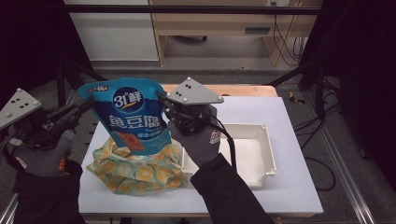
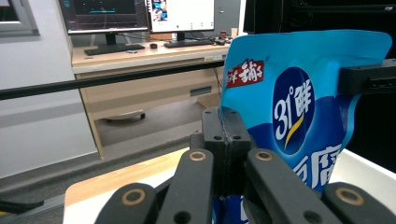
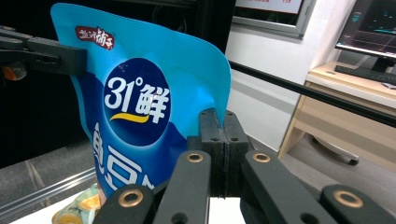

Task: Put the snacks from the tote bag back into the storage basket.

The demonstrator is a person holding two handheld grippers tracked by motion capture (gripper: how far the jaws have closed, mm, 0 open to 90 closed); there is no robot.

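**Two grippers lift one blue pouch clear of the cloth bag**

Sleeves and gloved hands come in at the near edge, each hand carrying a gripper. Left gripper [image 1: 86, 105] pinches the left edge of the blue pouch [image 1: 133, 116], its jaws pressed tight on the seal as seen in the left gripper view [image 2: 224, 140]. Right gripper [image 1: 163, 100] pinches the pouch's right edge the same way [image 3: 223, 135]. So held, the pouch hangs upright in the air above the table [image 1: 289, 186], its lower end seemingly just inside the mouth of the patterned cloth bag [image 1: 135, 170] at the near left.

To do this step well, I judge that both hands should rise together and level, so the pouch neither twists nor slips from one pinch. Keep the top edge taut but not stretched; the film could tear at the seal. Clear the cloth fully before carrying the pouch right, toward the white tray [image 1: 254, 149], which looks like the likely drop place. Whether the cloth clings to the pouch's bottom cannot be told.

Count: one pouch, one cloth bag, one tray, two grippers, one table.
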